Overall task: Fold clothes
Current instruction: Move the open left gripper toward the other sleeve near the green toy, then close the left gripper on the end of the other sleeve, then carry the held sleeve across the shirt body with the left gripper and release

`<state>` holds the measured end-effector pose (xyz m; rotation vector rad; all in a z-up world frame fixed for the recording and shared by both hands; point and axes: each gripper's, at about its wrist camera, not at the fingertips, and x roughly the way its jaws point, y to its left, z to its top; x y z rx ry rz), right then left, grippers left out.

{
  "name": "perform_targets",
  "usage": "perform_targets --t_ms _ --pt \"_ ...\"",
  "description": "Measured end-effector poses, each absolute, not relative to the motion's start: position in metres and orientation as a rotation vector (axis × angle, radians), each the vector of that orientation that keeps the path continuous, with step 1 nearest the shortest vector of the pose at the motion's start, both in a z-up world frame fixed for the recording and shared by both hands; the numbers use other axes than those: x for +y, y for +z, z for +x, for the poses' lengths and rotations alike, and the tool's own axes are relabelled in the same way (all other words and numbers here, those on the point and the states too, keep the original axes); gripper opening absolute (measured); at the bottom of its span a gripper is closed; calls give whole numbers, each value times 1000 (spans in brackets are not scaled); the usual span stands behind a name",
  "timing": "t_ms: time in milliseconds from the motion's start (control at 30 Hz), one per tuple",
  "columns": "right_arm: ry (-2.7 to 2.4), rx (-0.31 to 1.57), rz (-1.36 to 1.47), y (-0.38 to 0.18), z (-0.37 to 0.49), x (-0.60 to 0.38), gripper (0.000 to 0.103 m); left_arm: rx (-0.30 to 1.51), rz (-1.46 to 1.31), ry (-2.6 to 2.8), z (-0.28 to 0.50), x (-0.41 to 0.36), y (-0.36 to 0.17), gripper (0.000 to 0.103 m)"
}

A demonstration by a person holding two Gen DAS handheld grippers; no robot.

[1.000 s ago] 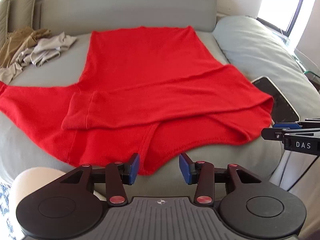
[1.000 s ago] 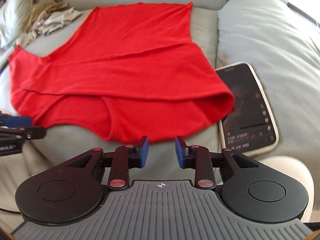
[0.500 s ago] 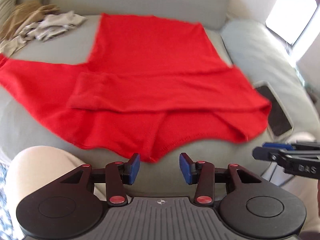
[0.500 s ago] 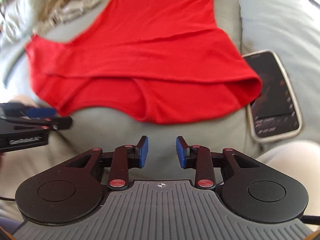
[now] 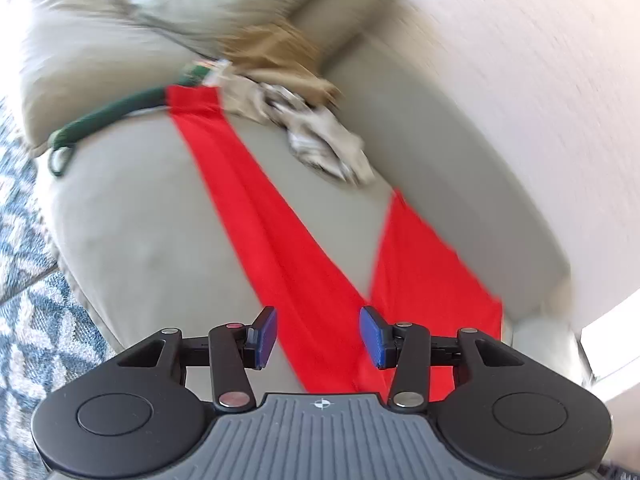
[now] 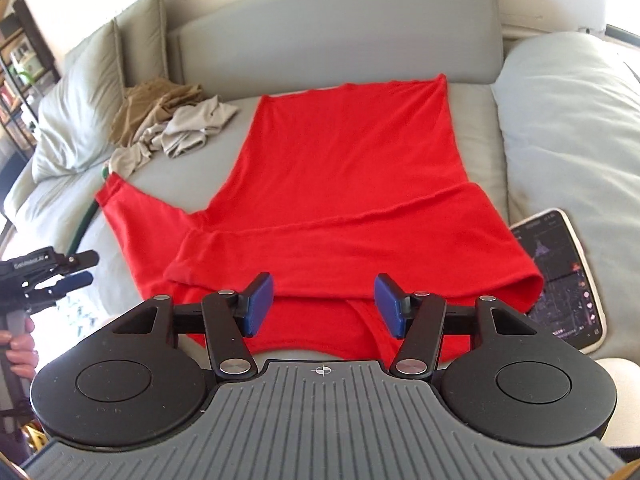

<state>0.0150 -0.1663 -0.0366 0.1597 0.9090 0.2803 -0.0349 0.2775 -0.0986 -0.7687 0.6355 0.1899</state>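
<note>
A red shirt [image 6: 344, 184] lies flat on a grey sofa [image 6: 336, 28]. Its long axis runs from the sofa's front edge to the backrest, with the hem at the back and the neck opening at the front edge. One sleeve [image 6: 136, 216] stretches out toward the sofa's left end; the other is folded across the body, its cuff lying near the middle.

The right gripper [image 6: 324, 304] hangs above the front edge, over the shirt's collar end. Its jaws have just been opening and now stand apart with nothing between them; the shirt lies beneath and beyond them.

The left gripper [image 5: 318, 336] also has its jaws apart and empty. In its blurred, tilted view it is above the outstretched sleeve, which runs away from it toward the sofa's left end. From the right wrist it [image 6: 60, 276] shows off the front-left edge, in a hand [image 6: 18, 344].

A pile of beige clothes [image 6: 172, 120] sits at the back-left corner. A phone [image 6: 560, 276] lies at the right edge, just beside the shirt.
</note>
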Motion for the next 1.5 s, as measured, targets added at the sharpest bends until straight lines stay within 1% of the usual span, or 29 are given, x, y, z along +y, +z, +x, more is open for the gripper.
perform_targets --t_ms 67,133,200,300,367,400,433,500,733,800,833,900,967,1000,1033,1100,1300,1400,1500 --pt "292 902 164 -25 23 -157 61 576 -855 259 -29 314 -112 39" --pt "304 885 177 -14 31 -149 64 530 -948 320 -18 349 -131 30" --pt "326 877 210 -6 38 -140 64 478 -1058 348 -4 387 -152 23" --pt "374 870 264 2 49 -125 64 451 -1167 331 27 431 -177 23" --pt "404 864 275 6 55 -111 64 486 -1250 315 50 450 -196 25" --pt "415 860 270 7 57 -104 64 504 -1292 315 61 457 -206 22" --pt "426 854 261 8 59 -96 64 519 -1327 316 71 464 -214 24" --pt "444 840 232 10 61 -81 64 506 -1338 321 88 471 -219 26" --pt "488 812 153 16 63 -53 64 485 -1321 363 132 491 -227 26" --pt "493 806 148 17 63 -52 64 475 -1330 387 140 500 -231 24" --pt "493 804 149 16 63 -53 64 475 -1332 403 143 502 -232 20" --pt "491 806 155 16 64 -56 64 483 -1347 445 149 508 -236 16" --pt "487 812 161 14 63 -60 64 480 -1369 457 151 511 -238 15" --pt "485 815 165 14 62 -62 64 489 -1360 462 152 511 -235 14" --pt "485 817 167 13 62 -64 64 494 -1335 463 153 510 -230 6" --pt "486 811 166 15 59 -68 64 501 -1240 467 153 502 -212 3" --pt "455 796 172 17 46 -94 64 470 -925 313 140 459 -139 2" --pt "412 829 204 8 39 -116 64 462 -729 216 129 417 -95 2" --pt "355 859 254 -4 27 -145 64 458 -549 115 107 358 -58 2"
